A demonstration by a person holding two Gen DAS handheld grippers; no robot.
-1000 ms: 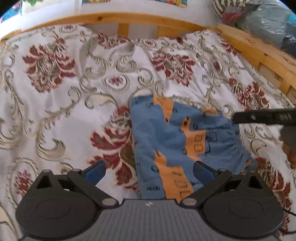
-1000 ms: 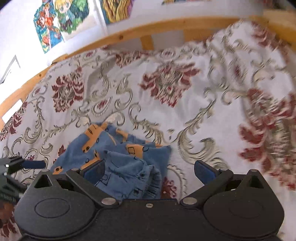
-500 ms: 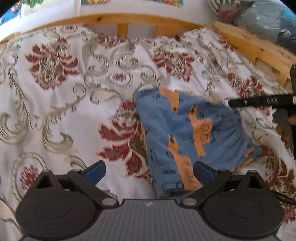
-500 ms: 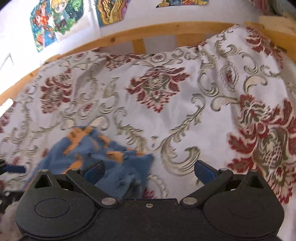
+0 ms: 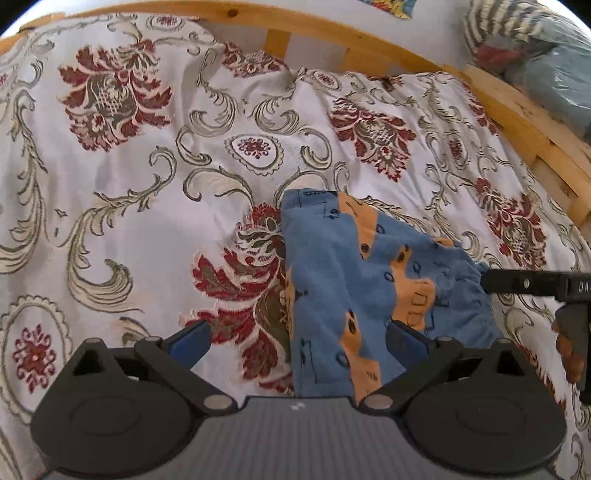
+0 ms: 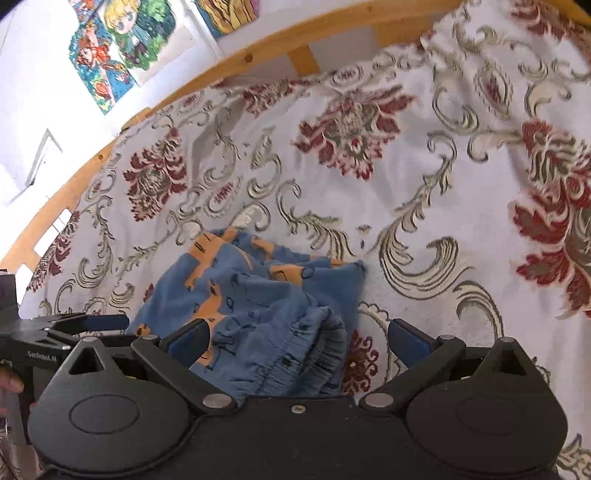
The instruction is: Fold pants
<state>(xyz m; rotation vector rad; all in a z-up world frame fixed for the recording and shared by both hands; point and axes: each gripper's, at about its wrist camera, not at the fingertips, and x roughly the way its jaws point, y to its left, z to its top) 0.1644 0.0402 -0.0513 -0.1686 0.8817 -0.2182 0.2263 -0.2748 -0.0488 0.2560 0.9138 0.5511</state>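
Small blue pants point(image 5: 354, 280) with orange vehicle prints lie folded in a compact bundle on the floral bedspread point(image 5: 147, 206). My left gripper point(image 5: 297, 338) is open just in front of the bundle's near edge, its right finger over the cloth, holding nothing. In the right wrist view the pants point(image 6: 255, 295) show their gathered waistband nearest the camera. My right gripper point(image 6: 297, 338) is open over that waistband, gripping nothing. The right gripper's black body point(image 5: 535, 286) shows at the right of the left wrist view, the left gripper's body point(image 6: 55, 328) at the left of the right wrist view.
A wooden bed rail point(image 5: 332, 29) runs along the far and right sides of the bed. Pillows and bundled bedding point(image 5: 535, 44) sit beyond the right corner. Cartoon posters point(image 6: 122, 48) hang on the white wall. A hand point(image 5: 570, 354) holds the right gripper.
Both grippers stayed open. The left camera shifted, so the pants sit more central. The right gripper swung away and came back over the waistband. The pants lie much as before.
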